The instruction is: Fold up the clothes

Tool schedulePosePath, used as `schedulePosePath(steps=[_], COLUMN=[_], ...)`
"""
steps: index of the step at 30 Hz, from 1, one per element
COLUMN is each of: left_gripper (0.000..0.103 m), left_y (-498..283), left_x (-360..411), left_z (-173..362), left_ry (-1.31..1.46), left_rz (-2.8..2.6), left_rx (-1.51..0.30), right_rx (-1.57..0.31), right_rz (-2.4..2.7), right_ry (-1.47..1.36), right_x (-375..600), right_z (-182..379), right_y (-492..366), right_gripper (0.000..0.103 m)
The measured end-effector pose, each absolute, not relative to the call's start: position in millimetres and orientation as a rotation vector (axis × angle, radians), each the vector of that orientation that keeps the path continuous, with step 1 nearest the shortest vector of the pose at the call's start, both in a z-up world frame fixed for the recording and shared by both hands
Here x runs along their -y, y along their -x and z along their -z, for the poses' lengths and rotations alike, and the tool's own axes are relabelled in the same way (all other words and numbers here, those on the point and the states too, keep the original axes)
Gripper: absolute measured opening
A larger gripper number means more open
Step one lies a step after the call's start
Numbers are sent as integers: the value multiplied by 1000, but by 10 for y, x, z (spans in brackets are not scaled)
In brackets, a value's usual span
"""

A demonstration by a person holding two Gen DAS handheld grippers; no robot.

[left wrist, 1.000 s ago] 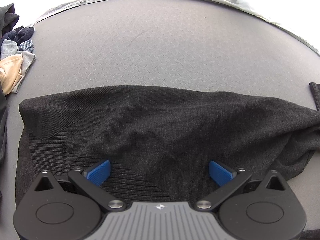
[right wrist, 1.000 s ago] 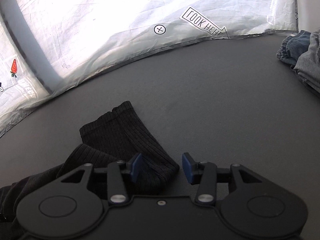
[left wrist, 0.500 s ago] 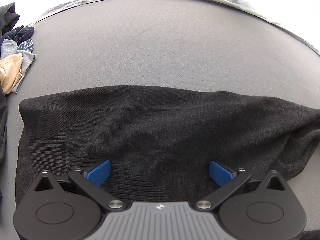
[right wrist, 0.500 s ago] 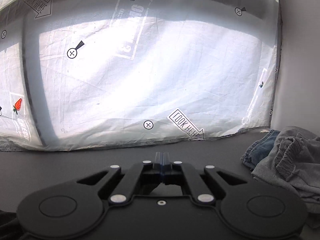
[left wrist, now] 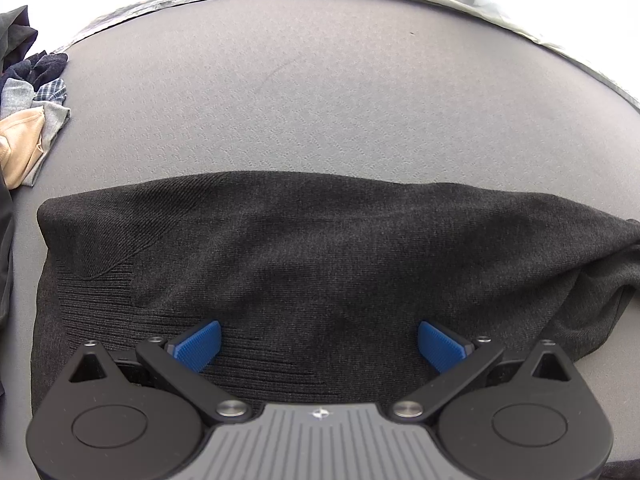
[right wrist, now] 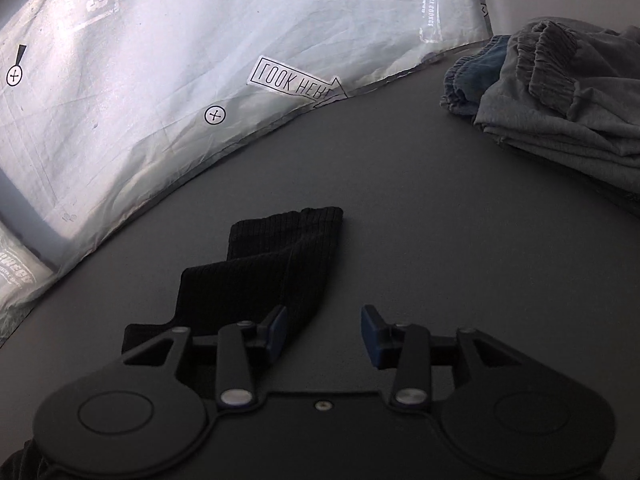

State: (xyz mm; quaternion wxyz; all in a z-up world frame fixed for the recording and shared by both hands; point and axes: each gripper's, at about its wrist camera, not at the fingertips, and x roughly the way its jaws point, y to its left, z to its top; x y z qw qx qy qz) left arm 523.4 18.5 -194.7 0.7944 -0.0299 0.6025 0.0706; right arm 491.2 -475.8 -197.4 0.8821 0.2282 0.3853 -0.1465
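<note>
Evidently the fold is only begun: the sweater lies spread on the worktop, its cuff doubled over. The left tool gapes above it, empty. The right tool, jaws just reopened, grips nothing.

A staged recording set rather than a lived-in room: a wide grey padded table fills both views; behind it, across the upper left of the right wrist view, hangs a creased white backdrop sheet printed with crossed-circle markers and a mirrored "LOOK HERE" arrow (calibration-style marks); heaps of mixed clothes sit at far left, folded grey garments at upper right.
</note>
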Motion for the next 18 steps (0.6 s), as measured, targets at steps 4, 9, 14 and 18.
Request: schedulePosePath(steps=[4,9,14,18], left_gripper=[103,103,103,103], left_y=[-5292,-5323,-5353,-5272], left_x=[-205,-221,-235,-184], left_z=[1947,1965,1948,2091], left_ry=[65,68,68,67], left_rz=[-150,-153,-154,-156], left_rx=[-1302,-1305,-1303,-1298], right_rx=[-776,-774,-616,-412], right_rz=[313,315,273,299], right_ry=[-489,-354,-286,-217], right_x=[4654,4521,4492,4470], right_z=[2134,2121,1656,969], right_y=[-5120,-5377,-5306,-4986], right_gripper=[52,12,2,2])
